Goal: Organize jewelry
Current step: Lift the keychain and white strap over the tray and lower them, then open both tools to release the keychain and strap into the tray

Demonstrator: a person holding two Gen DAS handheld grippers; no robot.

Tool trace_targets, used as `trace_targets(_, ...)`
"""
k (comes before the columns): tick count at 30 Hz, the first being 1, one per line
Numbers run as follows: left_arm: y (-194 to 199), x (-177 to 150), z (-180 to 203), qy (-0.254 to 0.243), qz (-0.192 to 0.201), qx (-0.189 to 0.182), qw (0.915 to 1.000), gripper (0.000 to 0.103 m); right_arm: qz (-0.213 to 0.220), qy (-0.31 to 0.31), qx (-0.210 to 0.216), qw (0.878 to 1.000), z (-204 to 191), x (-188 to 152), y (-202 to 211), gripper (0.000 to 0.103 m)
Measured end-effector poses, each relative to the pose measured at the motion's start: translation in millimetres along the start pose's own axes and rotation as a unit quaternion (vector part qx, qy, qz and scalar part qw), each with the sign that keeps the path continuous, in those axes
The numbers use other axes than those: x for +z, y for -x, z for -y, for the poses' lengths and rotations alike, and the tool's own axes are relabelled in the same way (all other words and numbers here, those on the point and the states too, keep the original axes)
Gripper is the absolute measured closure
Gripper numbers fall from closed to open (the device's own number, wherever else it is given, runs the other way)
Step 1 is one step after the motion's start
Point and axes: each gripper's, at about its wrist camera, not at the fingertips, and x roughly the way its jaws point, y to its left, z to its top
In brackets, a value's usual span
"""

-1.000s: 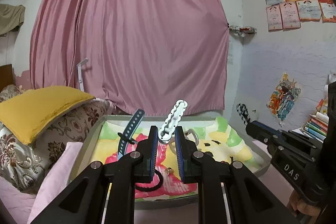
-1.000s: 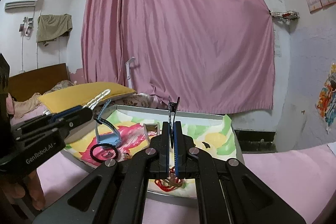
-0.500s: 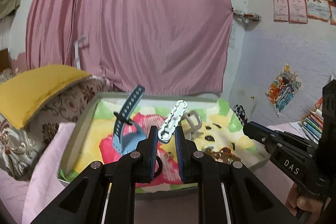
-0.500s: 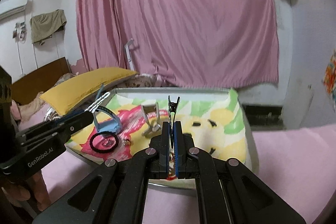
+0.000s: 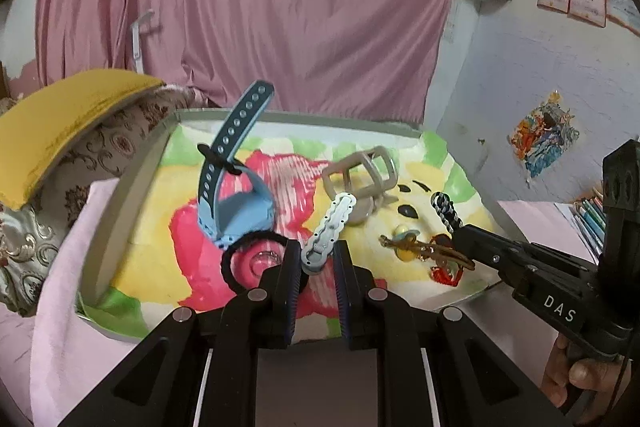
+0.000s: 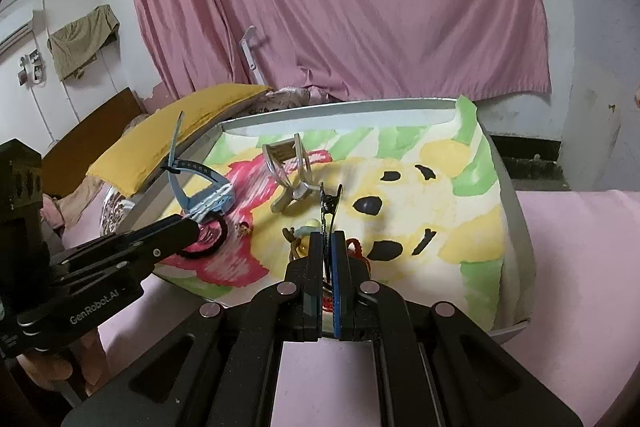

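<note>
A pink curtain (image 5: 248, 7) fills the back wall, a yellow cushion (image 5: 60, 123) sits off to the left, and front and centre is a grey tray (image 6: 516, 211) lined with a bright painted cloth (image 6: 448, 195), resting on a pink bedsheet (image 6: 580, 247).

Left gripper (image 5: 317, 259) is over the tray's near edge, its jaws closed on the lower end of a white hair clip (image 5: 330, 227); the clip sticks up and forward at a slant from between the pads. Over on the right, the right gripper (image 6: 328, 251) has its jaws pressed tight on a slim black-and-white patterned hair clip (image 6: 329, 211), which stands up out of the fingertips above the cloth.

On the cloth, a blue watch (image 5: 236, 187) stands with its perforated strap pointing up, at the left of the tray. Just in front of it lies a black hair tie (image 5: 236, 259), partly behind the left gripper's finger. A beige claw clip (image 5: 360, 179) rests near the middle, beyond the white clip. To the right, a tangle of small pieces: a pale yellow bead charm (image 5: 404, 239), brown cord (image 5: 432, 249) and something red (image 5: 444, 273), close to the right gripper's tip. Too jumbled to tell how many pieces are in that heap.

A hand (image 5: 580, 375) grips the right tool's handle at the lower right edge.
</note>
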Motion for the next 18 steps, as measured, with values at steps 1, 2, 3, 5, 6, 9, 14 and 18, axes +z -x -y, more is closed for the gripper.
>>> trace_targets(1,-0.7,-0.6,0.3,0.001,-0.002,-0.001,1.0,0.088,-0.004,0.0,0.001,1.0,-0.2,-0.5,-1.7,0.099)
trace_targets(2,-1.5,-0.7,-0.2,0.002,-0.005,-0.002,1.0,0.088,-0.005,0.0,0.002,1.0,-0.2,-0.5,-2.6,0.099)
trace_targets(3,-2.6,-1.2,-0.2,0.003,-0.008,-0.003,1.0,0.088,-0.006,0.0,0.001,1.0,-0.5,0.3,-3.6,0.099)
trace_targets(5,-4.0,-1.4,-0.5,0.003,-0.014,-0.004,0.9999,0.088,-0.007,0.0,0.001,1.0,-1.3,0.3,-4.6,0.099)
trace_targets(6,-4.7,-1.5,-0.4,0.003,-0.016,-0.004,0.9999,0.088,-0.008,-0.001,0.0,1.0,-1.4,0.3,-4.5,0.099)
trace_targets(9,-5.7,-0.6,-0.7,0.003,-0.019,-0.003,0.9998,0.088,-0.011,0.002,-0.001,1.0,-2.9,0.5,-5.4,0.099)
trace_targets(14,-7.5,1.1,-0.9,0.003,-0.024,-0.001,0.9997,0.088,-0.018,0.008,-0.001,1.0,-6.3,0.4,-7.5,0.099)
trace_targets(18,-7.5,1.1,-0.4,0.003,-0.024,-0.002,0.9997,0.088,-0.022,0.006,-0.001,1.0,-5.9,1.0,-8.0,0.099)
